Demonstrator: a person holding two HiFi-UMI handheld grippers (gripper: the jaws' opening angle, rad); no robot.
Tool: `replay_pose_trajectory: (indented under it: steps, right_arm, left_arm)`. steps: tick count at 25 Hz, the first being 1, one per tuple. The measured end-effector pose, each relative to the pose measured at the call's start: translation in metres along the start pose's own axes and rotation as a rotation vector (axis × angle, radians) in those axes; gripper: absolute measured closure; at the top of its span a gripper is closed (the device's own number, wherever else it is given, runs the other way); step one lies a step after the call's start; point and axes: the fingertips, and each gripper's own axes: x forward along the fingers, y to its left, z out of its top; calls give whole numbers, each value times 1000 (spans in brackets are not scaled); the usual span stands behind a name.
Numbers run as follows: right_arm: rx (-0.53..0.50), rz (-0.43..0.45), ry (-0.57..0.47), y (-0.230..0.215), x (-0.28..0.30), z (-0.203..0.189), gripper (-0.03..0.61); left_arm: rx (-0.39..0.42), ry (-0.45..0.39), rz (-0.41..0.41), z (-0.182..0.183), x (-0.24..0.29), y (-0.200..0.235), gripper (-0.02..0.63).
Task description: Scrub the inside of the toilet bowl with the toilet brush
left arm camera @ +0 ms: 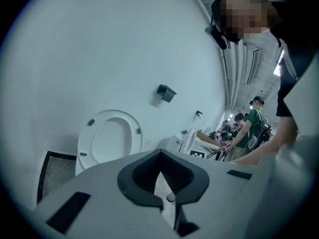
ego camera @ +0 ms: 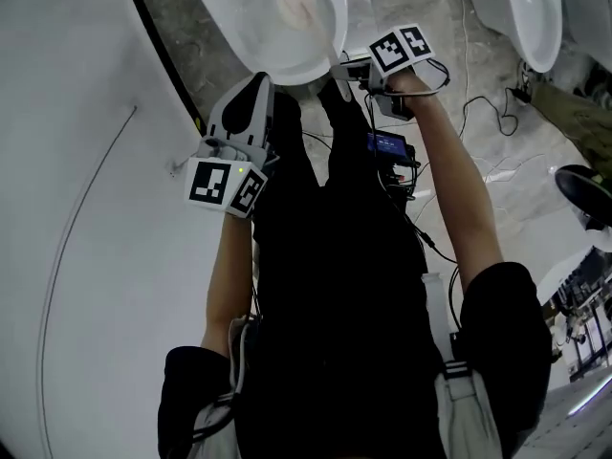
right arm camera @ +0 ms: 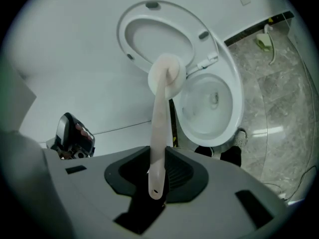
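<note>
The right gripper (right arm camera: 157, 183) is clamped on the handle of the toilet brush (right arm camera: 159, 133), which runs straight out from between the jaws. The brush's pale round head is over the back of the bowl (right arm camera: 238, 103), near the hinge of the raised seat (right arm camera: 154, 39); whether the bristles touch the porcelain cannot be told. In the head view the right gripper (ego camera: 352, 65) reaches toward the bowl (ego camera: 244, 36) from the right, and the brush (ego camera: 298, 8) lies over the bowl's inside. The left gripper (ego camera: 256, 86) is just below the bowl's near edge, apart from the brush. Its own view shows the left gripper (left arm camera: 167, 198) with its jaws drawn together to a sliver and nothing between them, aimed at a white wall (left arm camera: 99, 59) and another toilet (left arm camera: 109, 138). Grey marbled floor (right arm camera: 279, 98) surrounds the bowl.
</note>
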Motion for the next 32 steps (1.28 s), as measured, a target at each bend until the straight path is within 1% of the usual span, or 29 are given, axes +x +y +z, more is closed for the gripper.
replay_pose_trajectory:
  steps: [3, 6, 11, 15, 20, 24, 26, 32]
  right_arm:
    - [-35, 47, -45, 26, -44, 14, 477]
    - [-77, 81, -90, 56, -73, 26, 477]
    - [-144, 123, -149, 105, -99, 28, 477]
    - [-212, 149, -188, 138, -115, 36, 477]
    - [-268, 162, -219, 167, -131, 29, 477]
    - [-295, 191, -239, 181, -144, 25, 477]
    - [-302, 206, -246, 186, -148, 21, 477]
    - [-303, 223, -243, 194, -146, 11, 477]
  left_arm:
    - [-11, -13, 7, 26, 10, -27, 604]
    - [-12, -43, 25, 44, 7, -40, 604]
    - [-18, -73, 37, 56, -11, -58, 604]
    - [-11, -138, 46, 73, -13, -64, 604]
    - [15, -190, 48, 92, -21, -74, 604]
    - [22, -232, 83, 94, -33, -76, 604]
    - [3, -251, 115, 89, -43, -73, 604]
    - [-43, -244, 226, 77, -79, -58, 604]
